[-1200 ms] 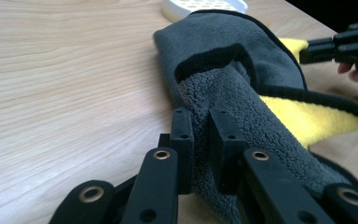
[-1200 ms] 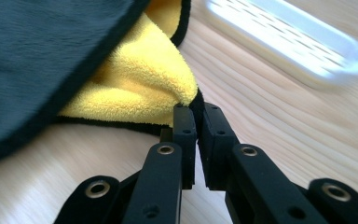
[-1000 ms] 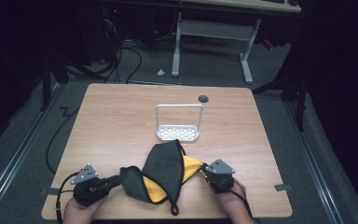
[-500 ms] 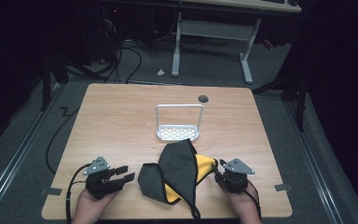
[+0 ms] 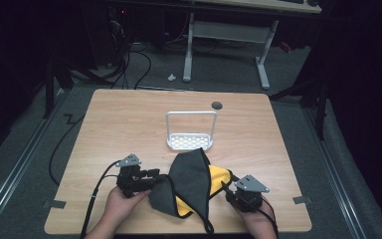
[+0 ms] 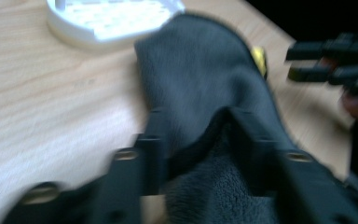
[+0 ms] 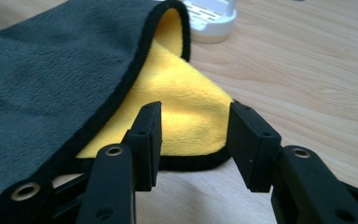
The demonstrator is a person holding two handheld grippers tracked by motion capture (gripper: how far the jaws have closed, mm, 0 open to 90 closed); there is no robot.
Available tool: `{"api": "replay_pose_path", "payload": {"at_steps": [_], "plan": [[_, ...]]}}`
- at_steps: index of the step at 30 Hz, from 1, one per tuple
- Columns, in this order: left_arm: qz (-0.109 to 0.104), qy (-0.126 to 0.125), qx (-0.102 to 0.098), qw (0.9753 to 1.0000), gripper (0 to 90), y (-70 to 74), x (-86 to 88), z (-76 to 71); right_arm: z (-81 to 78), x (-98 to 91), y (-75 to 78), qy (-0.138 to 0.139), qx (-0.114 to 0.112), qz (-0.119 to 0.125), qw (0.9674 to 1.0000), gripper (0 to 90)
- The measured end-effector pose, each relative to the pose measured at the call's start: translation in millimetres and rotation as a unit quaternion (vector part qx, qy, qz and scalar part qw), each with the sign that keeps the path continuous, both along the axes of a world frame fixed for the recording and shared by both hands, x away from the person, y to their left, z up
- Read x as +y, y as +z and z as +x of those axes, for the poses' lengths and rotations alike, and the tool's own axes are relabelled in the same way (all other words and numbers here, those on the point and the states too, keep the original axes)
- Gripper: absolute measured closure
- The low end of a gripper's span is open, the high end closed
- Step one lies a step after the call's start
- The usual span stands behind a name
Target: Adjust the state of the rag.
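Grey-and-yellow cloth [image 5: 194,181] crumpled between both grippers, left gripper [image 6: 196,140] jaws just closing, straddling its black-edged fold, grip uncertain, right gripper [image 7: 193,140] jaws just opening, wide, yellow corner lying loose between them, white rack [image 5: 190,141] beyond.

Dim room; grey carpet floor [image 5: 40,134]; white-legged desk [image 5: 226,32] behind; cables [image 5: 129,55] on floor.

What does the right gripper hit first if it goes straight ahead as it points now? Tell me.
Most likely the cloth: in the right gripper view, the right gripper has open jaws either side of its yellow, black-edged corner, which lies just ahead on the table. The white rack sits farther on.
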State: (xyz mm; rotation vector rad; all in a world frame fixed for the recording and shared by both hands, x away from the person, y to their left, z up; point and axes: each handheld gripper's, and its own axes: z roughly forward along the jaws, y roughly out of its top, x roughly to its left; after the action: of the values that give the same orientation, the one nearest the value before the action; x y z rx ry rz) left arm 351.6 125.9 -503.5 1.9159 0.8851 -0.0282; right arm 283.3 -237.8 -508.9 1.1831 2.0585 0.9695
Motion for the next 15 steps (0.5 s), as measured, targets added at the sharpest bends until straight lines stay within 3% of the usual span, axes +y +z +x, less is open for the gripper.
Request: {"api": "replay_pose_path", "payload": {"at_steps": [1,2,6,7,9,11,12,14,15], "plan": [[0.002,-0.001,-0.011,0.9999,80.0,0.8,6.0,-8.6,0.5,3.1,-1.9,0.008,0.004,-0.004,1.0,56.5],[0.003,-0.001,-0.018,0.9998,81.4,1.9,10.6,-13.5,0.6,5.1,-3.1,0.011,0.007,-0.006,0.9999,56.6],[0.004,0.008,-0.032,0.9994,81.9,2.2,35.5,-33.1,0.6,16.6,-8.9,0.031,0.02,-0.018,0.9992,57.9],[0.004,0.008,-0.032,0.9994,81.6,2.2,35.5,-33.1,0.6,16.6,-8.9,0.031,0.02,-0.018,0.9992,57.9],[0.003,0.026,-0.023,0.9994,81.4,-2.6,57.7,-46.8,0.9,26.7,-14.1,0.045,0.029,-0.035,0.9979,58.9],[0.004,0.03,-0.019,0.9994,81.3,-4.5,64.3,-51.1,1.5,29.1,-15.7,0.052,0.03,-0.04,0.9974,59.0],[0.021,0.035,-0.02,0.999,80.9,-7.1,76.4,-60.5,2.4,32.6,-18.1,0.054,0.039,-0.047,0.9967,59.3],[0.031,0.039,-0.021,0.9985,80.5,-8.4,81.5,-65.0,3.2,33.3,-19.6,0.053,0.043,-0.049,0.9964,59.5],[0.04,0.042,-0.022,0.9981,79.5,-10.1,86.5,-68.7,4.4,31.5,-19.8,0.05,0.048,-0.039,0.9968,59.4]]}}
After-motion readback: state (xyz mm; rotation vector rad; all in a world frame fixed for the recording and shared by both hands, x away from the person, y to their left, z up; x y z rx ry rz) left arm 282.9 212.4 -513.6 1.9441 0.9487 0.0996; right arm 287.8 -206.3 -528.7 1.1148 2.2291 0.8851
